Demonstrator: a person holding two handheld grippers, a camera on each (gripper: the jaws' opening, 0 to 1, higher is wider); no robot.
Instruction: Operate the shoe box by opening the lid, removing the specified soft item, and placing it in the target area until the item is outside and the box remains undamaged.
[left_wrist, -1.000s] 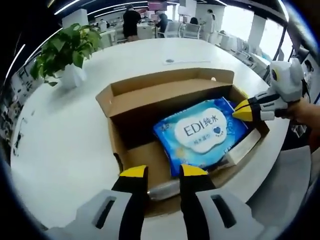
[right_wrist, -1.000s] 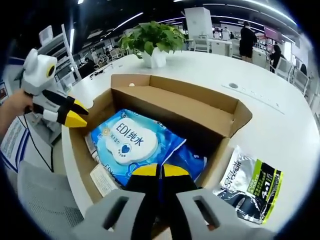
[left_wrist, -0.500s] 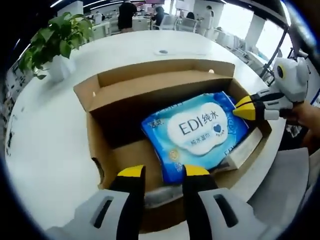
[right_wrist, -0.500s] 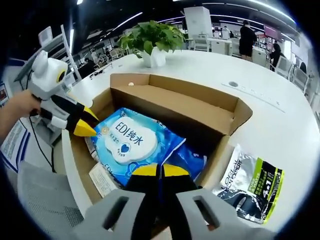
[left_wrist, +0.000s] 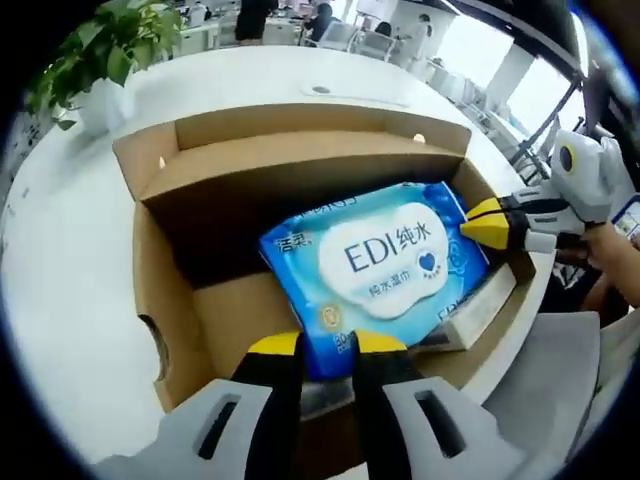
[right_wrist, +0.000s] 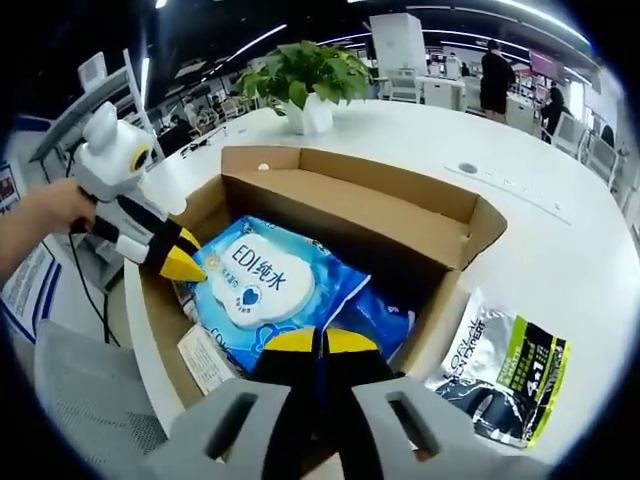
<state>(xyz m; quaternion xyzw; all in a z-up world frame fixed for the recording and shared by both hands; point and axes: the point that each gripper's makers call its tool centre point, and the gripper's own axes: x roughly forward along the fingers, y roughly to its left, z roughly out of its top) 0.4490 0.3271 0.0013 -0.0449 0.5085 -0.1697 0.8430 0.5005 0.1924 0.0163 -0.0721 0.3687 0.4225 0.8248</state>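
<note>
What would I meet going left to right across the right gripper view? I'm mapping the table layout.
Left gripper → blue wet-wipes pack inside the open shoe box → black-and-green sachet on the white table.

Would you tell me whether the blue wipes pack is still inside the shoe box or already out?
Still inside: the blue wipes pack lies flat on the shoe box floor, cardboard walls around it.

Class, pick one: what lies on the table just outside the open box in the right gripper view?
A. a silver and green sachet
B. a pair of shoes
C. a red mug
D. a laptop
A: a silver and green sachet lies on the table beside the box.
</note>
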